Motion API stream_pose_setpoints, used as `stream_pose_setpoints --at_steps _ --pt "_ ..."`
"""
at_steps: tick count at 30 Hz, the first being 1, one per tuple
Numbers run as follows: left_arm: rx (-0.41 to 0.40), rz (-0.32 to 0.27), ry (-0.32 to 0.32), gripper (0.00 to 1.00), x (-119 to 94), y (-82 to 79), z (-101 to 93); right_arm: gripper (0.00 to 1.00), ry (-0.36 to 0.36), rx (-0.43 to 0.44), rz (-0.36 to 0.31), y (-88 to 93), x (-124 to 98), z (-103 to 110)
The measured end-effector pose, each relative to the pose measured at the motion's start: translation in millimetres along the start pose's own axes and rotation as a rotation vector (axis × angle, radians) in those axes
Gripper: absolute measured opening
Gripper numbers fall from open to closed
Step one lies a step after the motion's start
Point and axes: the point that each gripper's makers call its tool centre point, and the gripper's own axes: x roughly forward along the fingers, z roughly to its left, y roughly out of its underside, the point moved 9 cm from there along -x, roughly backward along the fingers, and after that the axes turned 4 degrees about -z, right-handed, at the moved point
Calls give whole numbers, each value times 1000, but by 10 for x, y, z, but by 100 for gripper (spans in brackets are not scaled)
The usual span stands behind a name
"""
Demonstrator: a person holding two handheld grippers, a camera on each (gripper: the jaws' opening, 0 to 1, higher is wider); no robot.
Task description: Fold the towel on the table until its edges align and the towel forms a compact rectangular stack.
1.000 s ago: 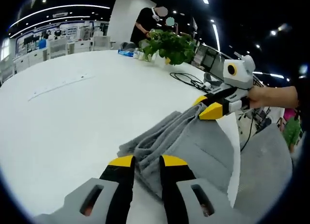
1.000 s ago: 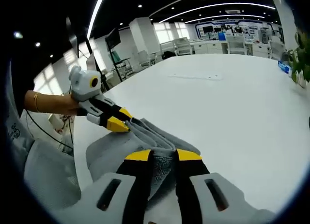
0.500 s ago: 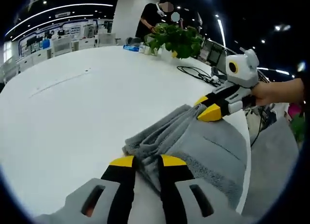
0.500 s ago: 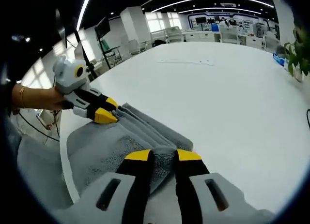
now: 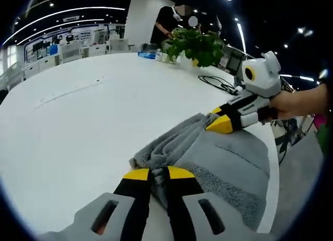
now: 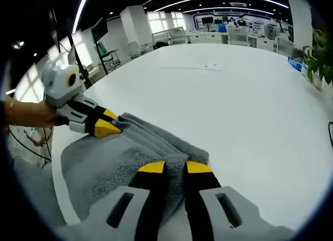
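A grey towel (image 5: pixel 218 160) lies near the edge of a white table (image 5: pixel 78 121), with a bunched ridge of folds along its far side. My left gripper (image 5: pixel 158 174) is shut on one corner of that ridge. The right gripper (image 5: pixel 221 124) comes in from the right, pinching the other corner. In the right gripper view the same towel (image 6: pixel 114 160) spreads toward the table edge. There my right gripper (image 6: pixel 175 167) is shut on its corner, and the left gripper (image 6: pixel 106 127) holds the far corner, a hand behind it.
A potted green plant (image 5: pixel 195 43) and a black cable (image 5: pixel 216 84) sit at the far side of the table, with a person standing behind. The white table (image 6: pixel 244 95) stretches wide beyond the towel. Desks and chairs stand in the background.
Both grippers have drawn the towel further onto the table and lower, so more of it lies flat. Jaws of both have closed tighter on the corners.
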Motion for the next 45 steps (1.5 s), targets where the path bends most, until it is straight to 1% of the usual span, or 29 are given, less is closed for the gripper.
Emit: stream_pose_setpoints --at_steps 1,3,7,8,9,10,11,12,14,15,17,18,19,20,21,22,23,24,25,26,27,30,32,33,37,39,42,43,45 --pt "3 -7 -2 11 20 -17 32 10 14 30 -23 -9 26 -16" --pt "2 -13 -3 11 48 -43 84 10 20 39 -38 -21 55 -41" --pt "0 -18 -8 11 120 -102 176 10 29 93 -61 -72 120 -102" --pt "-2 -19 -9 11 128 -107 189 10 28 157 -63 -93 127 -114" --pt "-8 -20 -11 11 130 -108 196 10 30 176 -66 -102 125 -120" --pt "-15 -20 -14 11 125 -104 186 10 41 191 -96 -130 122 -137" --pt "-32 -14 -27 11 122 -109 173 10 43 188 -112 -139 120 -141" --pt "-40 -2 -38 11 125 -124 163 11 44 174 -103 -131 119 -135" --pt "-30 29 -65 11 128 -166 135 11 53 181 -113 -144 127 -130" --pt "-28 33 -74 11 128 -177 124 12 60 196 -124 -156 128 -130" --pt "-30 34 -84 13 107 -185 121 12 74 229 -157 -190 101 -145" --pt "-45 27 -93 14 88 -189 129 13 78 244 -178 -203 83 -150" --pt "-83 12 -112 15 72 -187 135 13 79 232 -195 -223 40 -162" --pt "-92 -13 -105 16 34 -187 143 14 83 220 -202 -240 -1 -180" --pt "-95 -24 -106 17 8 -186 150 15 84 221 -209 -252 -28 -198" --pt "-101 -45 -119 18 -26 -189 165 16 84 225 -220 -264 -60 -218" --pt "-108 -65 -136 19 -51 -201 179 17 91 230 -232 -281 -108 -245" --pt "-110 -91 -190 21 -115 -234 212 18 100 229 -236 -289 -139 -269" --pt "-68 -110 -227 23 -164 -274 238 18 110 232 -239 -295 -169 -295" --pt "10 -126 -263 26 -234 -341 262 18 118 235 -244 -299 -201 -319" --pt "28 -132 -276 26 -279 -381 273 19 129 243 -252 -301 -253 -352" --pt "1 -165 -268 27 -410 -477 288 20 133 256 -257 -297 -369 -369" --pt "9 -184 -267 27 -507 -509 271 21 134 242 -253 -293 -460 -332" --pt "11 -184 -268 27 -541 -510 258 21 131 236 -253 -294 -495 -316" --pt "7 -193 -254 29 -689 -460 170 22 122 212 -266 -314 -676 -235" --pt "19 -172 -250 29 -763 -412 116 24 116 201 -269 -308 -771 -179" --pt "15 -176 -241 32 -935 -329 21 25 93 221 -291 -270 -889 -63" --pt "12 -177 -238 33 -955 -318 7 25 86 211 -291 -247 -926 -20" --pt "-15 -185 -246 32 -1060 -255 -57 25 68 183 -283 -178 -1011 87"
